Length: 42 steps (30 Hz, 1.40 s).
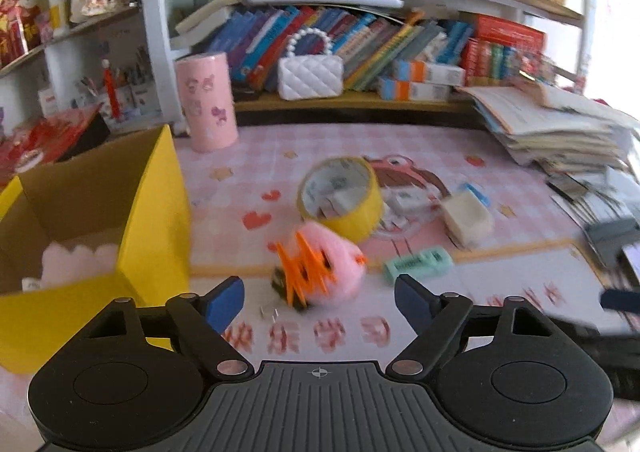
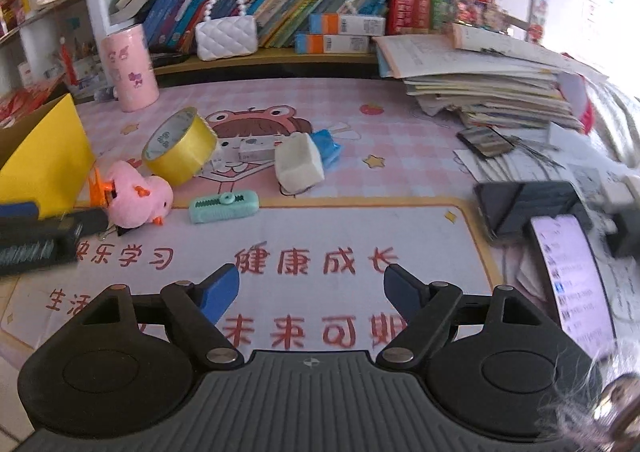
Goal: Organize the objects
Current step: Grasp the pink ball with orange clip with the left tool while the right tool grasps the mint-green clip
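Two grippers sit low over your desk mat, both spread wide and holding nothing. Your left gripper [image 1: 319, 302] points at a pink plush hair clip [image 1: 320, 272] with orange teeth, lying just ahead of its fingertips, probably the next thing to lift. To that gripper's left stands an open yellow cardboard box [image 1: 156, 211], its flaps up, likely the place for the loose items. Beyond the clip lies a roll of yellow tape [image 1: 340, 197] tipped on its side, with a mint green eraser [image 1: 418, 264] to the right and a white sponge block [image 1: 466, 217] further off. Your right gripper [image 2: 311, 292] hovers over bare mat [image 2: 360, 219], with a lit phone [image 2: 572, 276] to its right. Red Chinese characters on the mat read 健康成长 ahead of the right fingertips; the tape's label is too blurred to read.
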### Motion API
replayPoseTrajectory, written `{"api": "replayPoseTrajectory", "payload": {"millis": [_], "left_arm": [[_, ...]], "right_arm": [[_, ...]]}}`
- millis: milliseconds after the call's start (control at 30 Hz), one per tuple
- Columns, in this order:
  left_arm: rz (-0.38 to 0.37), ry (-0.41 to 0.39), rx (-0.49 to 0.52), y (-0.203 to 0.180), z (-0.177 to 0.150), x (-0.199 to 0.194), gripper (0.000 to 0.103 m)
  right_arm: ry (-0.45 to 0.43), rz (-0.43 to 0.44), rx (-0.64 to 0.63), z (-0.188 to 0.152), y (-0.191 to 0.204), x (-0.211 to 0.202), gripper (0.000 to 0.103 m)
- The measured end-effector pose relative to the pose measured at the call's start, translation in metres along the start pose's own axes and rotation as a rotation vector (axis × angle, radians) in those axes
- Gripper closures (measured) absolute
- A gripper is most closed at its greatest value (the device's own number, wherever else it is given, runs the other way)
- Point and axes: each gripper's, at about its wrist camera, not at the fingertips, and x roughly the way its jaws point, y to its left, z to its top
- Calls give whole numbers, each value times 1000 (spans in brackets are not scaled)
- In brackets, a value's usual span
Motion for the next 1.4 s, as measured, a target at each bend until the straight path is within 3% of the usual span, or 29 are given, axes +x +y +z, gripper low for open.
{"api": "replayPoseTrajectory", "payload": {"millis": [100, 333, 467, 567, 667, 767, 1067, 1267, 1400], "left_arm": [[16, 7, -25, 5, 9, 22, 29], [4, 21, -21, -2, 20, 61, 29], [5, 69, 7, -12, 21, 78, 30], [13, 87, 16, -16, 16, 83, 40], [9, 77, 17, -18, 16, 82, 42], [18, 62, 20, -20, 19, 72, 50], [-48, -20, -134, 8, 23, -1, 50], [-3, 2, -213, 33, 4, -30, 50], [15, 18, -253, 45, -10, -44, 50]], "right_arm": [[-7, 34, -41, 7, 1, 8, 24], [-11, 102, -86, 16, 0, 19, 24], [7, 135, -101, 16, 0, 25, 24], [9, 148, -105, 17, 0, 28, 24], [18, 154, -99, 18, -2, 32, 24], [25, 157, -93, 19, -2, 36, 24], [4, 217, -112, 30, 13, 61, 24], [24, 237, -109, 37, 41, 94, 24], [26, 190, -125, 40, 56, 113, 30]]}}
